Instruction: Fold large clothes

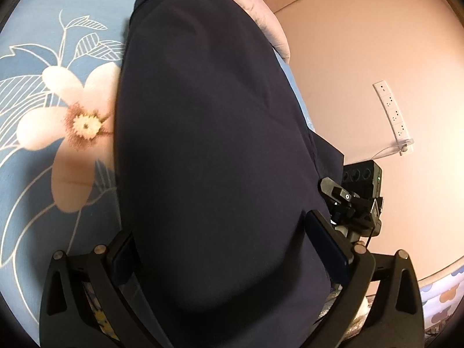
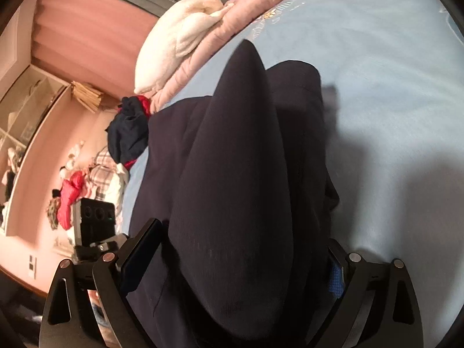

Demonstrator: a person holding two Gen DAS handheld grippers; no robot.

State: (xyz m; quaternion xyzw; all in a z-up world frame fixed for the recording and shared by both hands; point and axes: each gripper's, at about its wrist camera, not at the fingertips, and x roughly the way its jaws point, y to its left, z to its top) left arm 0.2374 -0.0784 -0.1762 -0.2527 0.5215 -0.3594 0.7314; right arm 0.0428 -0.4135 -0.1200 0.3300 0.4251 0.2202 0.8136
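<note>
While a dark navy garment (image 1: pixel 208 145) lies bunched on the blue bed sheet (image 1: pixel 43 14) at frame centre in both views, folding looks barely begun. Left gripper (image 1: pixel 232 258) and right gripper (image 2: pixel 240 264) stand wide, cloth between the jaws, no clamp visible.

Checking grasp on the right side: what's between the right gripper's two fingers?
The dark navy garment: a thick fold of it fills the gap of the right gripper, jaws spread wide, over the blue bedsheet. Shown in the right wrist view.
</note>
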